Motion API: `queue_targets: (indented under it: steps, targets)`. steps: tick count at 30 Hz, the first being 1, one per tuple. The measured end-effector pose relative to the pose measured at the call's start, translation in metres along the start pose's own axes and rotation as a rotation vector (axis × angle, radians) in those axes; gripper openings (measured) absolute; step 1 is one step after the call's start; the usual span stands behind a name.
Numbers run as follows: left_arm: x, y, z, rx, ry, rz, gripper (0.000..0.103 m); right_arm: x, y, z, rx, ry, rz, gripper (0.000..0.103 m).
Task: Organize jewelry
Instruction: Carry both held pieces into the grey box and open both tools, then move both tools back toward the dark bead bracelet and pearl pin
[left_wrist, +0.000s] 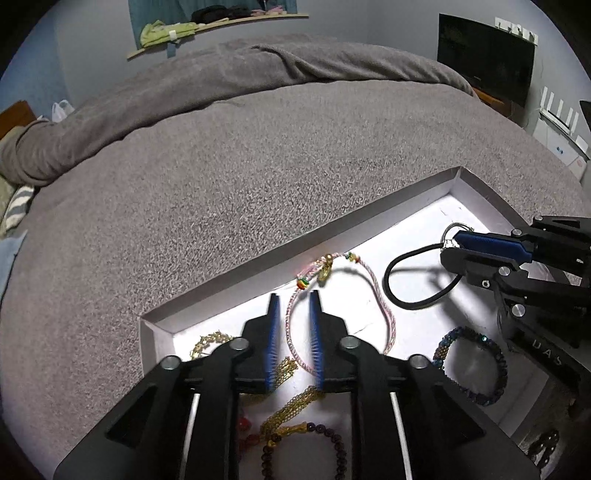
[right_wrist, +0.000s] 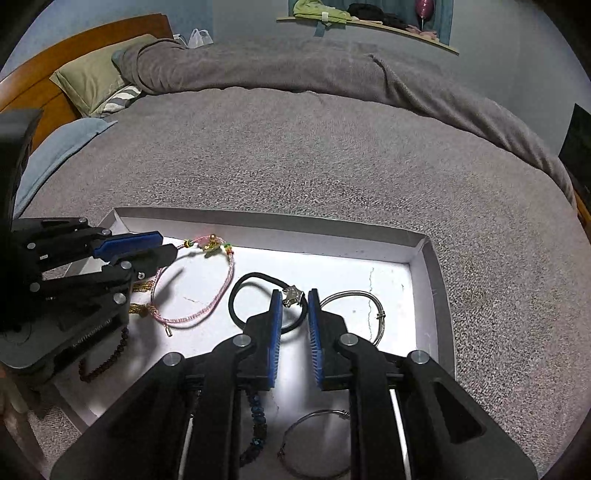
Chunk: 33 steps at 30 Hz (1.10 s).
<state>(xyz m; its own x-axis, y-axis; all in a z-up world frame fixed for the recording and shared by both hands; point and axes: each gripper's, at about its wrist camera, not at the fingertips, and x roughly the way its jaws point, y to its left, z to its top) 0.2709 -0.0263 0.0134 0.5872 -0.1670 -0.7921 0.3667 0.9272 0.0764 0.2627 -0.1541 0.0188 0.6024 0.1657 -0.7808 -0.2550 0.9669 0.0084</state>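
Observation:
A shallow white box (left_wrist: 314, 240) (right_wrist: 432, 266) lies on the bed and holds jewelry. My left gripper (left_wrist: 294, 299) is open above a pink woven bracelet (left_wrist: 384, 306) (right_wrist: 218, 299); its near side runs between the fingers. My right gripper (right_wrist: 294, 295) (left_wrist: 448, 243) is open around a black cord bracelet (right_wrist: 255, 277) (left_wrist: 395, 266) at its silver charm (right_wrist: 292, 295). Gold chains (left_wrist: 288, 406), a dark bead bracelet (left_wrist: 332, 443) (right_wrist: 107, 362), a blue beaded bracelet (left_wrist: 476, 365) (right_wrist: 258, 424) and silver bangles (right_wrist: 369, 299) (right_wrist: 314, 443) also lie in the box.
The box sits on a grey blanket (left_wrist: 221, 184) (right_wrist: 332, 166) covering the bed. Pillows (right_wrist: 92, 81) and a wooden headboard (right_wrist: 55, 59) are at the far left. A dark monitor (left_wrist: 487, 55) and a wall shelf (left_wrist: 221, 26) stand beyond the bed.

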Motion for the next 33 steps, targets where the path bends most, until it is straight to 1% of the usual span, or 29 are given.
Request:
queue_targets:
  steps: [1, 2, 3, 4, 6, 9, 10, 11, 12, 13, 14, 15, 16, 17, 18, 19, 20, 22, 23, 25, 29, 33]
  targets:
    - [-0.002, -0.001, 0.000, 0.000, -0.009, 0.001, 0.026, -0.001, -0.001, 0.000, 0.003, -0.003, 0.005, 0.024]
    - [-0.003, 0.000, 0.000, -0.002, -0.018, 0.002, 0.029, -0.003, -0.002, 0.000, 0.007, -0.008, 0.005, 0.027]
    - [-0.006, 0.000, 0.000, -0.006, -0.030, 0.004, 0.030, -0.005, -0.002, 0.000, 0.010, -0.013, 0.004, 0.035]
    - [-0.009, 0.001, 0.000, -0.012, -0.045, 0.005, 0.032, -0.008, -0.003, -0.001, 0.016, -0.021, 0.003, 0.040]
    - [-0.017, 0.002, 0.000, -0.027, -0.069, 0.014, 0.036, -0.019, -0.006, -0.001, 0.024, -0.044, -0.007, 0.042]
    - [-0.030, 0.004, -0.001, -0.047, -0.095, 0.014, 0.044, -0.038, -0.012, -0.004, 0.040, -0.082, -0.020, 0.053]
    - [-0.036, 0.003, -0.002, -0.050, -0.108, 0.018, 0.051, -0.043, -0.013, -0.005, 0.045, -0.092, -0.026, 0.056]
    - [-0.041, 0.003, -0.003, -0.053, -0.121, 0.023, 0.059, -0.050, -0.015, -0.006, 0.051, -0.105, -0.032, 0.057]
    - [-0.047, 0.002, -0.004, -0.056, -0.138, 0.028, 0.063, -0.058, -0.017, -0.008, 0.061, -0.117, -0.036, 0.058]
    - [-0.053, 0.002, -0.007, -0.059, -0.150, 0.030, 0.068, -0.063, -0.019, -0.010, 0.069, -0.126, -0.038, 0.062]
    - [-0.057, 0.001, -0.009, -0.059, -0.157, 0.034, 0.070, -0.070, -0.020, -0.014, 0.077, -0.135, -0.040, 0.064]
    - [-0.063, -0.001, -0.012, -0.057, -0.163, 0.043, 0.070, -0.076, -0.021, -0.016, 0.082, -0.144, -0.043, 0.069]
    - [-0.068, -0.002, -0.015, -0.059, -0.170, 0.046, 0.073, -0.083, -0.021, -0.020, 0.084, -0.156, -0.046, 0.074]
    - [-0.072, -0.002, -0.016, -0.062, -0.175, 0.048, 0.078, -0.091, -0.021, -0.024, 0.084, -0.170, -0.049, 0.077]
    - [-0.079, -0.003, -0.019, -0.066, -0.186, 0.050, 0.079, -0.098, -0.020, -0.027, 0.083, -0.182, -0.052, 0.083]
    - [-0.083, -0.004, -0.021, -0.068, -0.192, 0.053, 0.080, -0.106, -0.020, -0.030, 0.082, -0.197, -0.055, 0.085]
    - [-0.089, -0.005, -0.024, -0.070, -0.201, 0.056, 0.081, -0.112, -0.019, -0.033, 0.083, -0.210, -0.057, 0.086]
    - [-0.101, -0.007, -0.029, -0.071, -0.218, 0.056, 0.085, -0.127, -0.017, -0.040, 0.088, -0.235, -0.050, 0.092]
    - [-0.107, -0.009, -0.032, -0.070, -0.230, 0.057, 0.087, -0.134, -0.018, -0.044, 0.093, -0.247, -0.043, 0.094]
    - [-0.118, -0.012, -0.037, -0.065, -0.252, 0.070, 0.088, -0.145, -0.017, -0.050, 0.104, -0.266, -0.031, 0.097]
    - [-0.138, -0.019, -0.049, -0.067, -0.286, 0.084, 0.092, -0.162, -0.011, -0.063, 0.112, -0.290, -0.020, 0.097]
    - [-0.154, -0.023, -0.065, -0.104, -0.310, 0.061, 0.095, -0.174, -0.009, -0.076, 0.116, -0.304, -0.024, 0.098]
